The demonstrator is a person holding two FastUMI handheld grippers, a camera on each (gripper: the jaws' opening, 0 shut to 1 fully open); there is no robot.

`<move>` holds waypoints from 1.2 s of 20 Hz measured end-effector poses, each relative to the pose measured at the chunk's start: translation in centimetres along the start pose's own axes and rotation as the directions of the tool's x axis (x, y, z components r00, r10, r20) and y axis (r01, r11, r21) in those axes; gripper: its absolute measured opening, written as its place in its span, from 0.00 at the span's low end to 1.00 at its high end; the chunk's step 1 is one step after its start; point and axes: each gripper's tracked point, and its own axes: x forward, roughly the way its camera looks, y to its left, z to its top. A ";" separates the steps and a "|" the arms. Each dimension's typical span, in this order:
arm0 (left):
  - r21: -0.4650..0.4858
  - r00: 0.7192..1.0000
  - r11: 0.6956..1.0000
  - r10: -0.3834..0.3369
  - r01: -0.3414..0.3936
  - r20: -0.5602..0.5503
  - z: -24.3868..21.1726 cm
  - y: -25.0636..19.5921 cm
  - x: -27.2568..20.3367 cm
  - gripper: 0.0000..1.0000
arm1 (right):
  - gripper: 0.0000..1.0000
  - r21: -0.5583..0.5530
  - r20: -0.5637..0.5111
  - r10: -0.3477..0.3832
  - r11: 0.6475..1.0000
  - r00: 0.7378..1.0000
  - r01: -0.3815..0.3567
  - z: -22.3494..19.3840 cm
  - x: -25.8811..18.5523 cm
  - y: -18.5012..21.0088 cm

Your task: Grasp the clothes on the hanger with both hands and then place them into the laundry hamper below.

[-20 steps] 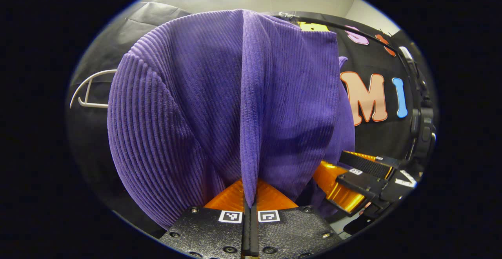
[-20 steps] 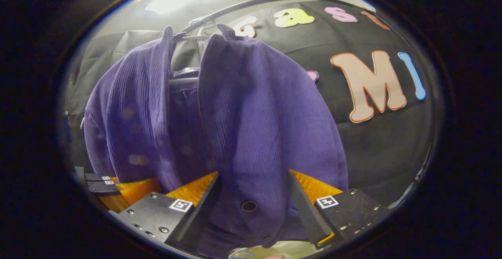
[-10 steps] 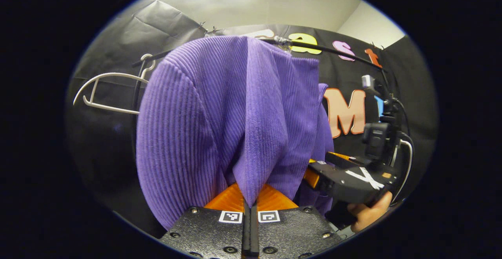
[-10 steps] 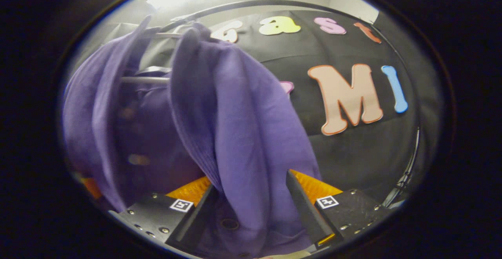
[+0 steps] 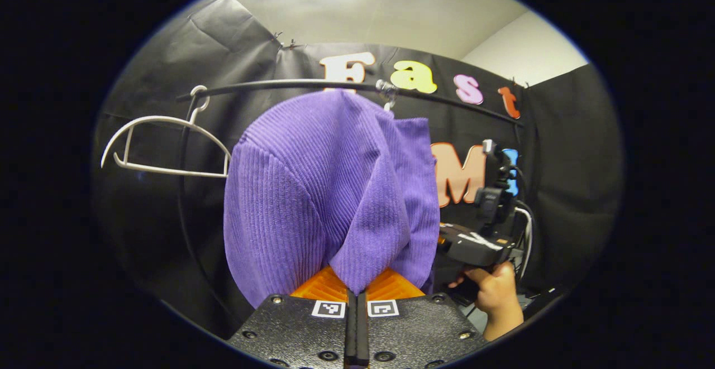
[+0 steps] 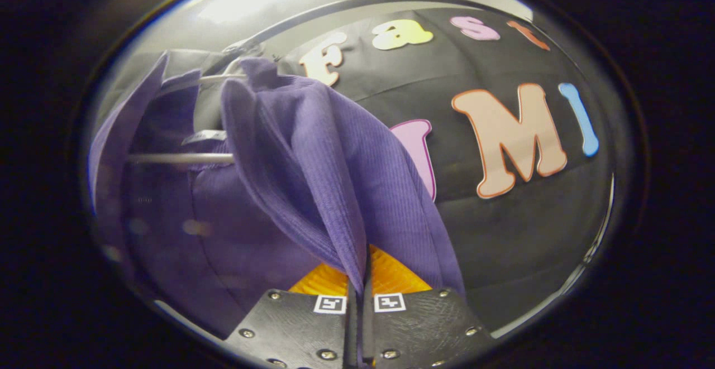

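Left claw [image 5: 356, 296] is pinching a fold of the purple ribbed corduroy garment [image 5: 329, 190]: both fingers are pressed together with the cloth coming up out of the seam between them. In the left gripper view the garment is hanging in front of me as a bunched mass, its top sitting just under the thin black curved rail [image 5: 290, 84]. I'm not seeing where its lower hem goes; my own claw body is cutting it off.

Right claw [image 6: 360, 296] is doing the same: fingers closed tight on a fold of the garment [image 6: 313, 162], fabric rising from the seam and draping off to the left. The left part of that view is blurring out, so I can't make out fabric detail there. A white hanger bar [image 6: 179, 158] is crossing inside the garment's opening; its ends are hidden by cloth, and I can't tell whether the garment is resting on it or just hanging around it.

In the left gripper view I'm also seeing the right claw's black body [image 5: 475, 246] to the right of the garment, with a hand [image 5: 494, 296] gripping it from below. Its fingertips are hidden behind the purple cloth from this angle.

An empty white wire-style hanger [image 5: 165, 145] is hanging from the rail well to the left of the garment, apart from it.
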 end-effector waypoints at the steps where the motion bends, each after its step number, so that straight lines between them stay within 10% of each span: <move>1: 0.003 1.000 1.000 -0.023 0.023 0.002 0.3 0.4 -1.0 0.02 | 0.04 -0.006 -0.005 -0.001 1.000 1.000 0.001 0.0 -0.6 0.3; 10: -0.018 0.995 0.999 0.037 -0.035 0.088 7.1 6.4 -6.2 0.00 | 0.05 -0.191 0.012 -0.010 0.981 1.000 0.012 3.1 -4.0 1.5; 24: 0.038 0.920 0.954 0.277 -0.298 0.278 15.9 16.5 -8.4 0.00 | 0.00 -0.010 0.033 0.146 0.989 0.989 -0.146 5.7 -8.1 1.6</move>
